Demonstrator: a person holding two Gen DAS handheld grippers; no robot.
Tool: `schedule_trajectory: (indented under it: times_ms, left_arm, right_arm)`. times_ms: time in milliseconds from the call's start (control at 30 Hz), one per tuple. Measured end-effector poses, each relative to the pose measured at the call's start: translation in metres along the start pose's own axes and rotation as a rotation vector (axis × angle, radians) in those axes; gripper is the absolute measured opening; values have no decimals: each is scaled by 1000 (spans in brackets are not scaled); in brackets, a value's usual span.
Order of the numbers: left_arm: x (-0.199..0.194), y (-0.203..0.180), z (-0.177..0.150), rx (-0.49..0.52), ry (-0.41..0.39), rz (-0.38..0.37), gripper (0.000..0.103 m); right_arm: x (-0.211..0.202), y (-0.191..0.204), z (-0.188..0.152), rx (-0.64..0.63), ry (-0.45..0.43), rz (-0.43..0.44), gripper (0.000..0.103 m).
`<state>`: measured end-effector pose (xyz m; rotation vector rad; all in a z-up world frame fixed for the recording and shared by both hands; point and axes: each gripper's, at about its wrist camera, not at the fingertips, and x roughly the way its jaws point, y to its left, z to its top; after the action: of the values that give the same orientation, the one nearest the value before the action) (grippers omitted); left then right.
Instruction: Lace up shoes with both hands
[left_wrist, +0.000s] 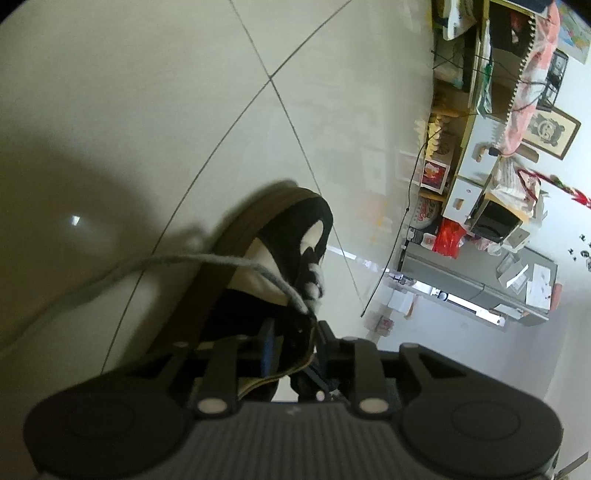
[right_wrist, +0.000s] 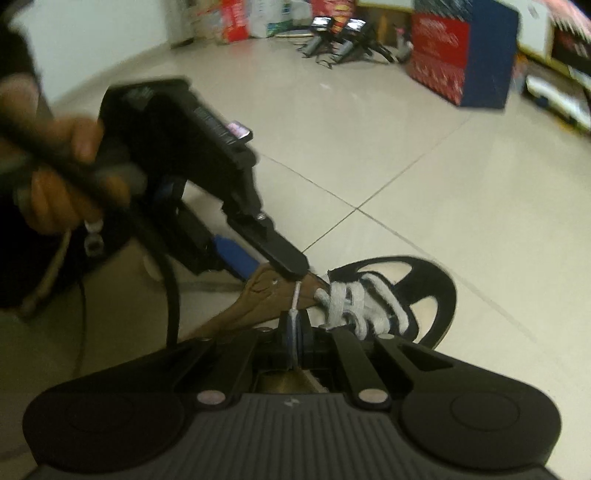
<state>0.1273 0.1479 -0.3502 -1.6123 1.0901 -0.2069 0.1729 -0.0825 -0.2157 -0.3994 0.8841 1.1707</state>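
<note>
A black and white shoe (right_wrist: 428, 291) with a brown lining lies on the pale tiled floor (right_wrist: 406, 155), its white laces (right_wrist: 354, 302) crossed over the front. My right gripper (right_wrist: 294, 326) is shut on a thin lace end (right_wrist: 296, 295) that rises to the brown lining. My left gripper (right_wrist: 275, 267), held in a person's hand (right_wrist: 62, 177), grips the shoe's upper edge (right_wrist: 258, 284) from the left. In the left wrist view the shoe (left_wrist: 295, 229) tilts ahead of the left gripper (left_wrist: 295, 334), and a grey lace (left_wrist: 177, 260) trails off to the left.
A blue and red box (right_wrist: 465, 55) and dark stands (right_wrist: 343, 33) sit on the floor at the back. Shelves with clutter (left_wrist: 491, 166) and a thin black cable (left_wrist: 402, 236) line the right of the left wrist view. A black cable (right_wrist: 170, 295) hangs by the left gripper.
</note>
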Motion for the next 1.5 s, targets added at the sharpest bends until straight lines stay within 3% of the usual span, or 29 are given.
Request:
schedule_trajectory:
  times_ms: [233,500,767,933,1100,1200,1400,1500]
  left_arm:
    - [1,10,3,-80,17,-37,29]
    - [3,12,6,-96,30,-32,34]
    - [2,13,8,-95,34,-33,35]
    - [1,9,7,-72,29,-21,35]
    - [-4,-2,4,-33,29,-3,32]
    - [-7,-16,3,69,48,11,32]
    - [0,-65,-13,508,103,171,32]
    - [2,-78,-20,638,82,231,30]
  right_arm:
    - [0,-9,9,14,46,72,3]
    - [12,-45,20,157,131,242,3]
    - [13,-67,18,303,134,331,3]
    - [-7,-64,31,235,145,268,3]
    - [-8,-50,46,42,229,176,3]
    - [-6,-39,45,-32,274,174,3]
    - [1,-42,37,-29,279,187,3]
    - [2,-41,37,-32,272,184,3]
